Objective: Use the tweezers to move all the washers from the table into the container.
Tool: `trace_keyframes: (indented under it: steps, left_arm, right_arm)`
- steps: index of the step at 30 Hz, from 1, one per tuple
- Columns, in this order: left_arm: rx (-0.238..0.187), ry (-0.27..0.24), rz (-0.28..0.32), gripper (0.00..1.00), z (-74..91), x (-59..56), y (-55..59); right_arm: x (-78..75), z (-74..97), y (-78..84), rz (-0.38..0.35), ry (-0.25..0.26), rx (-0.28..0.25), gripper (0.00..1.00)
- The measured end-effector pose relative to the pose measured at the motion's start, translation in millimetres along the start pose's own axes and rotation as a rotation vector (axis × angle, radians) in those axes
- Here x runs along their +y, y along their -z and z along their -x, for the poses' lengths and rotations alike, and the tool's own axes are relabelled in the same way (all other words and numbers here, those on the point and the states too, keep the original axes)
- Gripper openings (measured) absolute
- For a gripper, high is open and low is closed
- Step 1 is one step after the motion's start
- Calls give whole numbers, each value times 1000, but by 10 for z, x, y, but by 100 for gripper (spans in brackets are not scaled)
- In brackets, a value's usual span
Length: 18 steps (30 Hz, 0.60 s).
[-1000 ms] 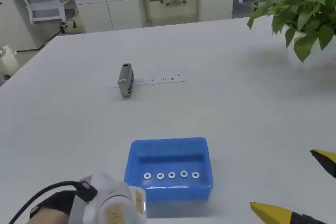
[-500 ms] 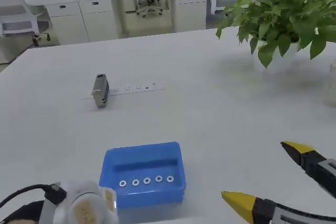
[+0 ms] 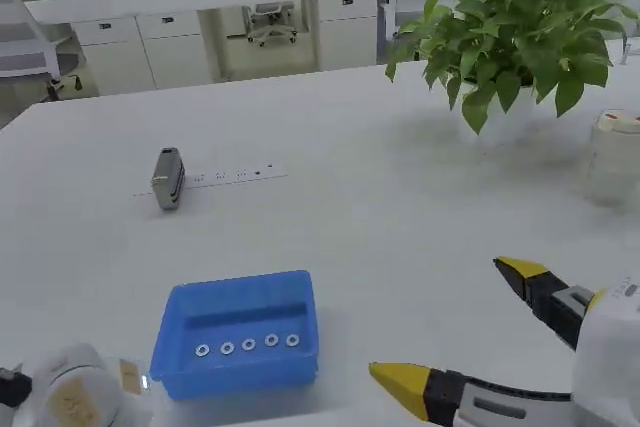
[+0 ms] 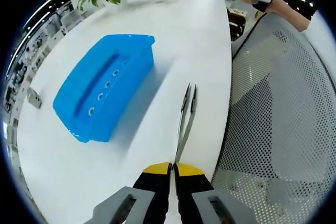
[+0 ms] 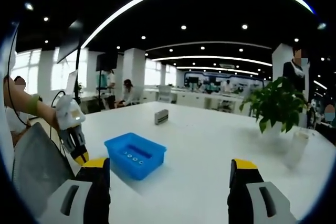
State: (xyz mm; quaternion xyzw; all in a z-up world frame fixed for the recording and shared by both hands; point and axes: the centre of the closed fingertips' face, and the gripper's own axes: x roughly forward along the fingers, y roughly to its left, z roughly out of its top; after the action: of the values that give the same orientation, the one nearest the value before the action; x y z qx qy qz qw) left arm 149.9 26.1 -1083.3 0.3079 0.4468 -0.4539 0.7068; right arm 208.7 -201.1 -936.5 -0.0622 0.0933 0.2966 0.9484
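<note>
Washers [image 3: 248,345], five of them, lie in a straight row on the floor of the blue container [image 3: 235,379], none touching its walls. The container sits on the white table [image 3: 400,197], near the edge closest to the person.

The left gripper [image 4: 172,168] has its yellow-tipped jaws pressed together on the back end of the tweezers [image 4: 185,119]. The tweezers point forward along the table edge, just beside the container and apart from it. Their two arms stand slightly apart at the tips, with nothing between them. I cannot tell whether the tips touch the table. In the right gripper view this gripper hangs left of the container, tips pointing down, with a person's forearm behind it.

The right gripper [image 3: 438,319] has its jaws spread wide and holds nothing. In the head view it is to the right of the container and well apart from it.

Farther back on the table a small grey block [image 3: 167,177] stands at one end of a flat power strip [image 3: 235,175]. A potted plant [image 3: 510,17] stands at the far right, with a clear cup [image 3: 612,157] near it. A mesh chair seat [image 4: 283,129] shows beside the table edge in the left gripper view.
</note>
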Motion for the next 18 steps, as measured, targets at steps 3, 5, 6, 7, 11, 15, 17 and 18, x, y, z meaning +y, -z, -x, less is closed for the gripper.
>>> trace_keyframes:
  steps: [3, 5, 6, 7, 11, 15, 17, 18]
  left_arm:
    - [-31, -64, 46, 10, 37, 34, 39]
    - [-74, -81, 98, 21, 87, 46, 23]
    - [-97, -85, 141, 23, 126, 53, 17]
    - [-142, -111, 194, 24, 203, 110, -5]
    - [-329, -261, 357, 42, 569, 337, -82]
    - [-472, -373, 477, 70, 870, 481, -75]
    - [-522, -461, 465, 75, 1042, 549, -65]
    - [-561, -499, 470, 77, 1128, 570, -71]
  right_arm:
    - [-35, 5, -39, 10, 24, -19, 99]
    - [-37, 4, -47, 18, 27, -20, 99]
    - [-38, 3, -45, 20, 27, -19, 99]
    - [-30, 0, -43, 20, 21, -18, 99]
    - [-16, -16, -21, 37, 20, -1, 99]
    - [-24, -16, 2, 45, 27, 11, 99]
    - [-23, -18, 7, 42, 27, 13, 99]
    - [-19, -19, 8, 39, 25, 14, 99]
